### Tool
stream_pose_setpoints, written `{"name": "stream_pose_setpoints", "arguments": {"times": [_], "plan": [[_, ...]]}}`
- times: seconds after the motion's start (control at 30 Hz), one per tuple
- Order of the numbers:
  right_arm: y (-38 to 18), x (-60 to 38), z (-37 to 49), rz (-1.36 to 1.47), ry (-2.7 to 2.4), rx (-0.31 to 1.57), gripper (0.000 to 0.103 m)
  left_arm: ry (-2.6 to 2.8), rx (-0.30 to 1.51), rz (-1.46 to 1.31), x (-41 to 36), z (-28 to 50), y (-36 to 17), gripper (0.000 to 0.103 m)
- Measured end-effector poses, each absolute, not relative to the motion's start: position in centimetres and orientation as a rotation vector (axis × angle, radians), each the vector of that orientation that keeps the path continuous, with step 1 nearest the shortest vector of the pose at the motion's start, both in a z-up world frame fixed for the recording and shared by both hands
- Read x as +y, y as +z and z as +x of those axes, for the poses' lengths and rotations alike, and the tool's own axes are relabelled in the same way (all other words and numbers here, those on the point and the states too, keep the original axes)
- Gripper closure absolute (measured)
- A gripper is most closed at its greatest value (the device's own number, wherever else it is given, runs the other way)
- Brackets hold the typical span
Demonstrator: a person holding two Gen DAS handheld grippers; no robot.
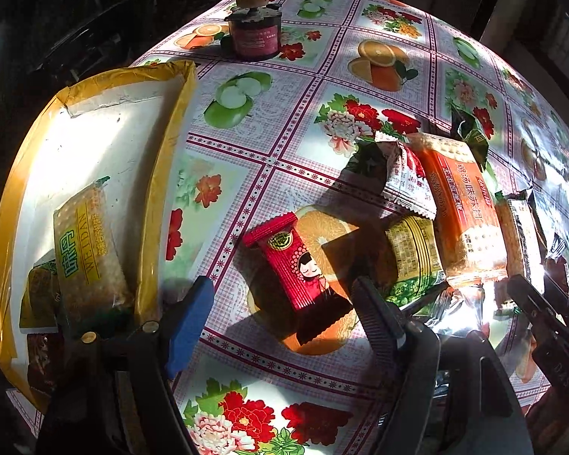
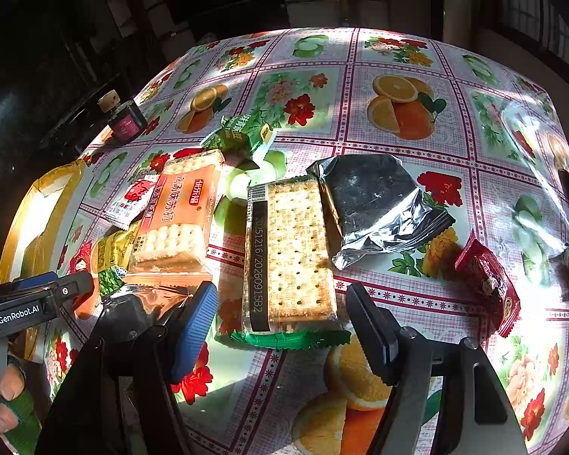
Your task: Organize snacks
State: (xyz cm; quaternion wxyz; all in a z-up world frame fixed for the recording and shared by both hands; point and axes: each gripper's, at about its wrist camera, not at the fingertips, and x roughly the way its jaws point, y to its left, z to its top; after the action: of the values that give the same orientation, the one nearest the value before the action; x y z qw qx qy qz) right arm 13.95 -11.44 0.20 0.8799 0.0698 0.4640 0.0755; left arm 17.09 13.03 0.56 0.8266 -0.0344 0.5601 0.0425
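Snacks are spread all over the desk [image 1: 303, 121] with its fruit-and-flower cloth, and a couple are already in the yellow box [image 1: 170, 144] on the left.

Left wrist view: my left gripper [image 1: 280, 295] hangs with its jaws wide and nothing pinched, and the red snack pack [image 1: 296, 265] with the little cartoon face lies on the cloth right between the fingers, not touched as far as I can see. In the box there's a WEIDAN cracker pack [image 1: 89, 242] leaning over another packet. To the right, an orange cracker pack [image 1: 462, 204] lies on top of a pile, with a yellow-green packet [image 1: 417, 254] and a white-red sachet [image 1: 406, 174] tucked beside it. A dark jar [image 1: 254, 34] with a cork-like top stands far back.

Right wrist view: my right gripper [image 2: 282, 307] is spread wide too, holding nothing. The clear cracker pack [image 2: 292, 254] with green ends lies flat between the fingers, pads not on it. A crumpled silver wrapper [image 2: 375, 204] touches its right side, a small red packet [image 2: 489, 280] lies well apart near the right, and a green pouch [image 2: 242, 132] lies further back.
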Motion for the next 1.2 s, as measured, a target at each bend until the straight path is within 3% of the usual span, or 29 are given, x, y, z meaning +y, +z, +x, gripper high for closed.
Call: {"name": "stream_pose_setpoints", "arguments": {"times": [0.27, 0.33, 0.4, 0.43, 0.47, 0.5, 0.53, 0.57, 1.2], "plan": [[0.1, -11.2, 15.4, 0.12, 0.144, 0.959, 0.027, 0.119, 1.196, -0.073, 12.8, 18.9, -0.3, 0.028], [0.0, -11.0, 15.7, 0.103, 0.141, 0.954, 0.027, 0.108, 1.185, -0.06, 12.5, 19.1, -0.2, 0.034], [-0.1, -10.7, 15.9, 0.073, 0.134, 0.948, 0.027, 0.085, 1.17, -0.034, 11.8, 18.8, 0.1, 0.057], [-0.1, -10.5, 16.0, 0.057, 0.131, 0.947, 0.027, 0.072, 1.167, -0.024, 11.5, 18.7, 0.2, 0.063], [-0.1, -10.3, 16.0, 0.043, 0.128, 0.946, 0.028, 0.062, 1.162, -0.012, 11.2, 18.6, 0.3, 0.082], [-0.2, -10.1, 16.0, 0.027, 0.127, 0.944, 0.033, 0.057, 1.163, -0.001, 11.1, 18.4, 0.3, 0.084], [-0.1, -10.0, 15.9, 0.016, 0.128, 0.938, 0.048, 0.053, 1.161, 0.0, 11.0, 18.3, 0.4, 0.084], [0.0, -10.0, 15.7, 0.014, 0.127, 0.929, 0.054, 0.044, 1.161, -0.002, 11.1, 18.2, 0.4, 0.084], [2.2, -11.1, 10.0, 0.163, 0.193, 0.856, 0.054, -0.074, 1.113, -0.118, 15.9, 13.4, 2.9, 0.085]]}}
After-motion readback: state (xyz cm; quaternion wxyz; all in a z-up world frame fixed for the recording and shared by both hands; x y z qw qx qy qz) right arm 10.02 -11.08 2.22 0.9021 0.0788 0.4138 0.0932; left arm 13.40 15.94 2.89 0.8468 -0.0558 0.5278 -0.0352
